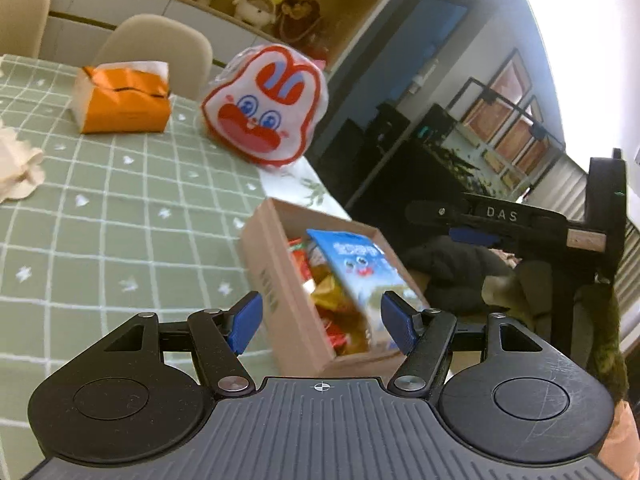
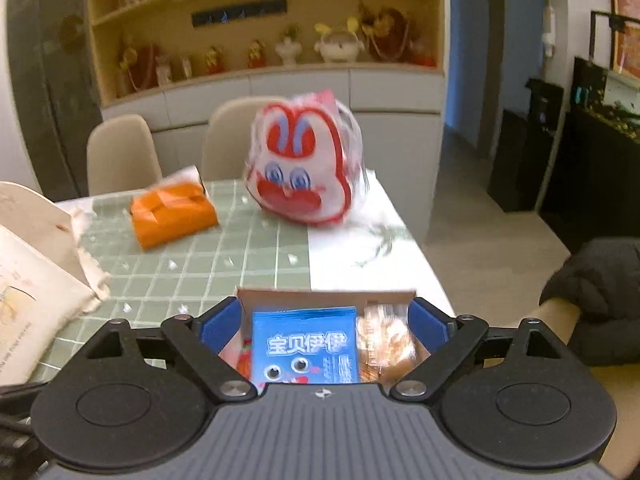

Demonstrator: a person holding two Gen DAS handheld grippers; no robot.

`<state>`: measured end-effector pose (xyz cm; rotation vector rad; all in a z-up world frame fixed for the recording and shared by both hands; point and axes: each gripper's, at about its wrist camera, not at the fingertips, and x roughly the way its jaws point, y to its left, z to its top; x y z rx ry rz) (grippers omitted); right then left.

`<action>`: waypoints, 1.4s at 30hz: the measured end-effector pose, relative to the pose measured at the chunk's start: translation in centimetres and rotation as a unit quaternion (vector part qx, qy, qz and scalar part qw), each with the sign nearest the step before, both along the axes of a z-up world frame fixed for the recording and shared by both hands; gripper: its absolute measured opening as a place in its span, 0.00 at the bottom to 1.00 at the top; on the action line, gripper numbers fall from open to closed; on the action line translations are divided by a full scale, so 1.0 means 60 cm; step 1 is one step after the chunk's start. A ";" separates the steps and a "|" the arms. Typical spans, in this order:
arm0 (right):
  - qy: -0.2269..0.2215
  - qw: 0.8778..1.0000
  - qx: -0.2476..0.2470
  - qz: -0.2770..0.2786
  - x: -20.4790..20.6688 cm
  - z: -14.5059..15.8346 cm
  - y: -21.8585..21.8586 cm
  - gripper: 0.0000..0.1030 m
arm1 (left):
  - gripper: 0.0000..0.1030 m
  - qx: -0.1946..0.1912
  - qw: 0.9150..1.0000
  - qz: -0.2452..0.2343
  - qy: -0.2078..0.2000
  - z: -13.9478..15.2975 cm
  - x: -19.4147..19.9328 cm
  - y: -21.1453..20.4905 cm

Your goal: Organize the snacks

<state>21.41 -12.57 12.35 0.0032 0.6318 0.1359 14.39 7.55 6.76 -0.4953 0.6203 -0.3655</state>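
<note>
Cardboard box (image 1: 280, 292) w/ blue snack pack (image 2: 306, 346) & other snacks sits at table (image 1: 100, 220) edge, left gripper (image 1: 320, 322) & right gripper (image 2: 324, 326) both spread wide, holding nothing.

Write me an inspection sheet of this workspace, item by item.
Surface: table under green checked cloth.
Job's things: cardboard box at the table's edge, holding a blue snack packet and other wrapped snacks; rabbit-face bag behind.
Clutter: orange tissue pack, cloth bag.
Grippers: left gripper open, empty; right gripper open around the box.
Cables: nothing seen.
Surroundings: chairs, shelf of figurines.
</note>
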 end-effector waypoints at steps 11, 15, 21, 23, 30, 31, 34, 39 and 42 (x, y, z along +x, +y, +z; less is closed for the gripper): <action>0.004 0.999 0.038 -0.024 -0.125 -0.062 -0.043 0.88 | 0.69 0.093 0.995 -0.023 -0.026 -0.030 -0.086 -0.051; -0.013 0.997 0.058 -0.046 -0.203 -0.117 -0.053 0.90 | 0.69 0.153 0.987 -0.033 -0.025 -0.063 -0.120 -0.102; 0.005 0.994 0.087 -0.060 -0.254 -0.221 -0.059 0.90 | 0.69 0.219 0.976 0.000 -0.018 -0.103 -0.143 -0.132; 0.032 0.992 0.097 -0.070 -0.253 -0.243 -0.060 0.91 | 0.69 0.216 0.976 0.006 -0.009 -0.108 -0.145 -0.131; 0.020 0.995 0.061 -0.074 -0.262 -0.264 -0.040 0.97 | 0.69 0.236 0.972 0.016 0.003 -0.126 -0.139 -0.145; 0.021 0.995 0.057 -0.075 -0.262 -0.265 -0.040 0.97 | 0.69 0.240 0.971 0.018 0.002 -0.127 -0.137 -0.146; 0.020 0.996 0.051 -0.077 -0.263 -0.265 -0.037 1.00 | 0.69 0.250 0.968 0.025 -0.003 -0.130 -0.135 -0.143; 0.022 0.997 -0.019 -0.067 -0.261 -0.273 -0.007 1.00 | 0.69 0.256 0.966 0.032 -0.010 -0.133 -0.133 -0.140; 0.014 0.997 -0.014 -0.071 -0.264 -0.275 -0.008 1.00 | 0.69 0.271 0.962 0.031 -0.010 -0.133 -0.132 -0.148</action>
